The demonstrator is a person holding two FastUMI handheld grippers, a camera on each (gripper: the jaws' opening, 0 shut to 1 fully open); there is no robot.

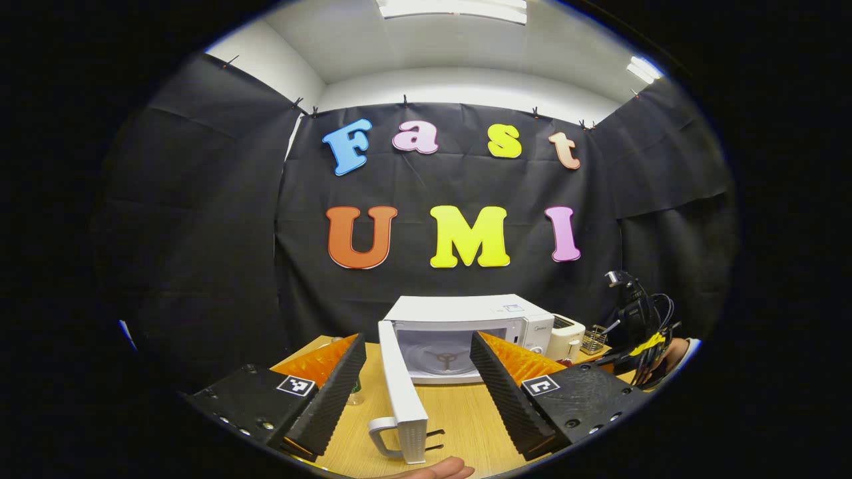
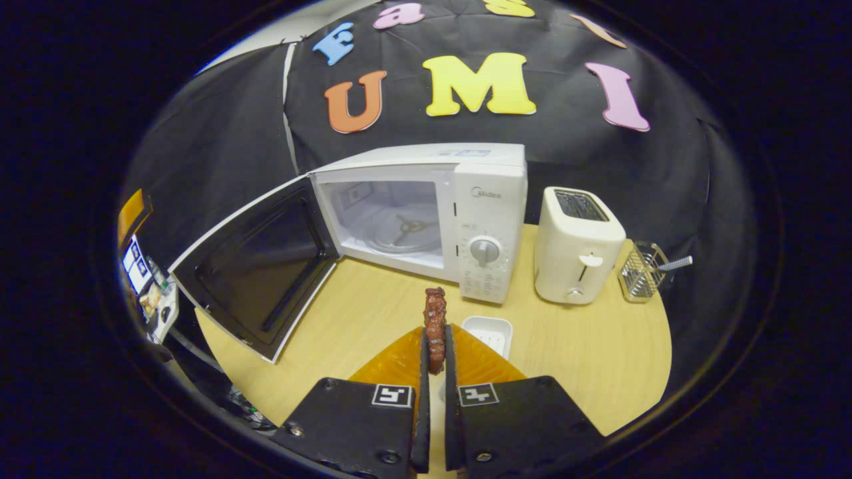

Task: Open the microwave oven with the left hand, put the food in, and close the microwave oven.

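Right gripper view: right gripper (image 2: 436, 352) pinches a meat strip (image 2: 435, 319) low down - looks light, greasy, floppy. Left gripper (image 1: 418, 379) gapes wide by the microwave door (image 1: 401, 386).

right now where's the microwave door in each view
Left gripper view: the microwave door is edge-on, bottom centre, between the open left gripper fingers.
Right gripper view: it swings wide open at left.
Shared landmark: the toaster right of the microwave.
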